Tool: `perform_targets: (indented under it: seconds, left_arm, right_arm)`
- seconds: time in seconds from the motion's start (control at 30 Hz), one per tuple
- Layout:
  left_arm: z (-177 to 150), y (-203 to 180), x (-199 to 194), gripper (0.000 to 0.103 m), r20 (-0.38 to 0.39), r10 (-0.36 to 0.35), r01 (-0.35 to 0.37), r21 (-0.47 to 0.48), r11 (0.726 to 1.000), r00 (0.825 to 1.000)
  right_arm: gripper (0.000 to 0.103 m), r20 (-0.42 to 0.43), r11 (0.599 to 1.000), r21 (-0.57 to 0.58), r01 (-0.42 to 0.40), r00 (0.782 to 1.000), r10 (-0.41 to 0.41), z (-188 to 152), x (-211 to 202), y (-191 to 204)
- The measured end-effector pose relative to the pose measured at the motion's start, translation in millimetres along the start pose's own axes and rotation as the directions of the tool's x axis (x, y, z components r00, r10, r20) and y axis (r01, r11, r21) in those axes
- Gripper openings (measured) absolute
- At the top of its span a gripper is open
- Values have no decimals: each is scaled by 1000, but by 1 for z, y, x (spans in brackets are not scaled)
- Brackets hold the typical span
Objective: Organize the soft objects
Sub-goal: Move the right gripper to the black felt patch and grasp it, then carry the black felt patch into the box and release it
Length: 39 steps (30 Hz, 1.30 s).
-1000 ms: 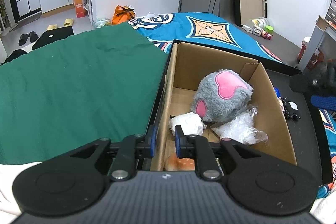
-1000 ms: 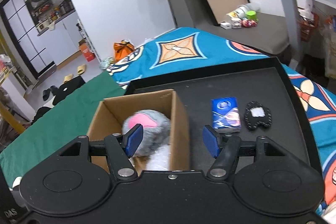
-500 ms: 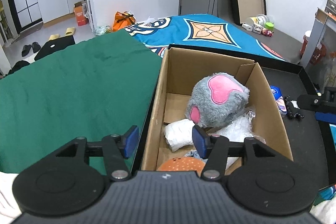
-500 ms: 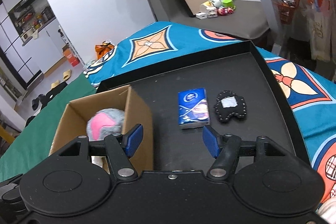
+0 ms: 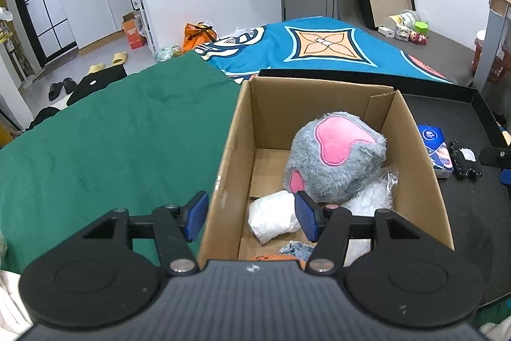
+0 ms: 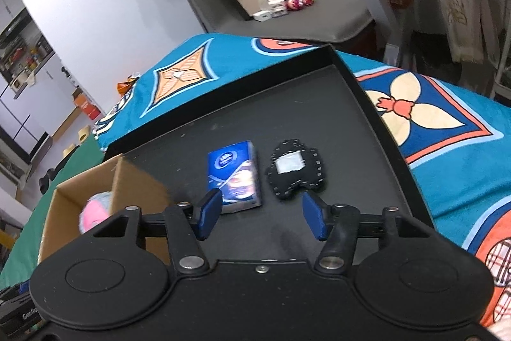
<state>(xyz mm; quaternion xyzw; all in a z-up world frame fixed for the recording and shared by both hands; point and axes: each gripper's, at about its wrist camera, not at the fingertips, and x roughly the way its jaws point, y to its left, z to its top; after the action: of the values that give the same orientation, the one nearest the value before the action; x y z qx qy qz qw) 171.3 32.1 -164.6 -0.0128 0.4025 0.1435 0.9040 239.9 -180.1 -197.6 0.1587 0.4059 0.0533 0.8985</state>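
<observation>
The black plush toy (image 6: 295, 170), stitched in white with a pale patch on top, lies flat on the black tray (image 6: 361, 91), just beside the blue tissue pack (image 6: 235, 178) and well apart from the cardboard box (image 6: 95, 184). Both look light. The plush should squash readily under the pads, so a pinch across its narrow middle, below the patch, seems the safest hold; a grip on one lobe would likely let it droop and swing. The tissue pack is soft too, but its glossy wrapper may be slippery, so closing across the short sides, over the bulk, should hold better than catching an edge.

The right claw (image 6: 262, 214) hangs open and empty above the tray, its blue pads (image 6: 209, 213) spread wide, with the near ends of both items lying between them. Which one it is aimed at cannot be told.

In the left wrist view the box already holds a grey and pink plush (image 5: 335, 158), a white wad (image 5: 274, 214), crinkled clear plastic (image 5: 373, 197) and something orange at the near edge. The left claw (image 5: 252, 214) is open and holds nothing, straddling the box's near left wall without touching it. Green cloth (image 5: 111, 133) and a blue patterned blanket (image 5: 319, 47) lie beyond.
</observation>
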Motion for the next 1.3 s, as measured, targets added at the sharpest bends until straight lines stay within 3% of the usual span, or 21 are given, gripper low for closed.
perform_targets:
  seconds: [0.17,0.5,0.83,0.87,0.9,1.07,1.3]
  left_arm:
    - [1,-11,4,67,2,33,-33,44,998,999]
    - [6,-18,11,67,-6,71,-71,84,994,997]
    - [6,-20,15,68,-12,81,-79,94,992,997]
    - [6,-20,15,68,-12,81,-80,94,992,997]
    - [6,-20,15,68,-13,81,-79,93,993,997]
    - [6,-19,13,68,-15,74,-73,82,994,997]
    - [4,-15,10,68,-13,61,-60,66,996,998]
  right_arm:
    - [49,4,1000,29,5,1000,-5,8,13,-16]
    - [48,-13,998,52,36,999,-36,19,44,-36]
    - [49,-25,998,-2,62,998,-62,19,61,-26]
    - [43,-28,996,-29,79,996,-79,18,62,-22]
    - [30,-32,995,-49,87,996,-88,18,63,-20]
    - [17,-34,994,-75,85,996,-88,15,55,-14]
    - [14,-28,995,-58,76,997,-78,12,41,-16]
